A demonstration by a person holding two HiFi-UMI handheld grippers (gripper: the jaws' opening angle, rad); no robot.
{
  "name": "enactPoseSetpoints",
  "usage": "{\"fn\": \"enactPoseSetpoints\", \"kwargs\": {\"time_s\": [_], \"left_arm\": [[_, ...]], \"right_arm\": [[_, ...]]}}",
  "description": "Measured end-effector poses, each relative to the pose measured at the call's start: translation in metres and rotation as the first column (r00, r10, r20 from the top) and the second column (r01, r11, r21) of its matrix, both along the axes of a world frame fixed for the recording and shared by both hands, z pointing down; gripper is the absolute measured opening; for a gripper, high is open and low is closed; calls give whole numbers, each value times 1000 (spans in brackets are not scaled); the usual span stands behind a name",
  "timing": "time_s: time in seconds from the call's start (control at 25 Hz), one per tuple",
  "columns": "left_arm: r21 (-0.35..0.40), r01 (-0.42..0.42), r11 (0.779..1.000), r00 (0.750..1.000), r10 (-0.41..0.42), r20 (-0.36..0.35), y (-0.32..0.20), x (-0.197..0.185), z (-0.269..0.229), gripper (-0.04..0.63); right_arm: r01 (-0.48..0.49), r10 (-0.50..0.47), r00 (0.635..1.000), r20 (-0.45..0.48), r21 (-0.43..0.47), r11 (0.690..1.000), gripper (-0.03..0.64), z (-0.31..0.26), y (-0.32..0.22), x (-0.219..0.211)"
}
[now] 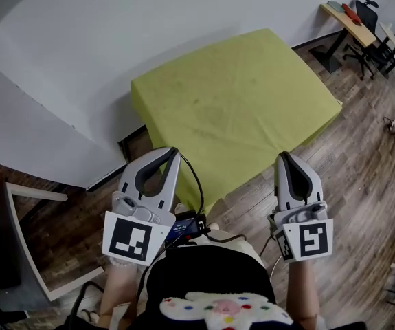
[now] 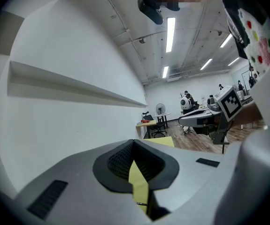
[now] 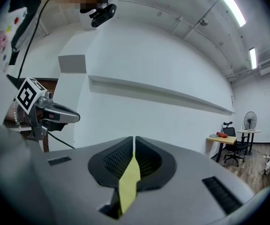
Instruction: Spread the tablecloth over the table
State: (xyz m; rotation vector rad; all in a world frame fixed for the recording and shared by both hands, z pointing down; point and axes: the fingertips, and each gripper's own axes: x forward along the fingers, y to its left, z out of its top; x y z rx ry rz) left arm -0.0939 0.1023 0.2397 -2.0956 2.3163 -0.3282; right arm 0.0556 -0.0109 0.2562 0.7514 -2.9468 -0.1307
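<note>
- The yellow-green tablecloth lies over the table and hides it entirely. Its far side sits close to the white wall, and its near corner hangs down toward the person.
- The left gripper has its jaws pressed together on a thin fold of the cloth. In its own view a yellow-green strip runs between the ribbed pads.
- The right gripper is the same, its jaws closed on a strip of the cloth's near edge.
- From here the job looks nearly done. I'd judge that what remains is to even out the near edge.
- To do that well, draw both hands back together and level so the cloth goes taut without skewing. Then lower the edge until the overhang matches on both sides, and only then let go.
- Pull gently, since a tug from one hand alone would likely drag the cloth askew on the far side.
- Faint creases show on top, and light, even tension should flatten them.
- Containers: I can see none by the table, and nothing stands on the cloth.
</note>
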Motion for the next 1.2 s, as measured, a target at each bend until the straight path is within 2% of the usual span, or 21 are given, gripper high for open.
{"fn": "enactPoseSetpoints", "kwargs": {"time_s": [0.44, 0.76, 1.0, 1.2], "left_arm": [[-3, -9, 1000, 1000, 9, -13, -3, 2, 7, 14], [3, -4, 1000, 1000, 5, -13, -6, 5, 5, 14], [-1, 21, 1000, 999, -21, -30, -2, -3, 5, 14], [27, 31, 999, 999, -30, -30, 0, -12, -4, 14]], "right_arm": [[-5, 5, 1000, -15, -5, 1000, 40, 6, 3, 1], [-4, 5, 1000, -12, 40, 999, 40, -2, 6, -3], [5, -4, 1000, -28, 21, 1000, 40, 5, 10, -6], [8, -7, 999, -32, 24, 1000, 40, 5, 11, -7]]}}
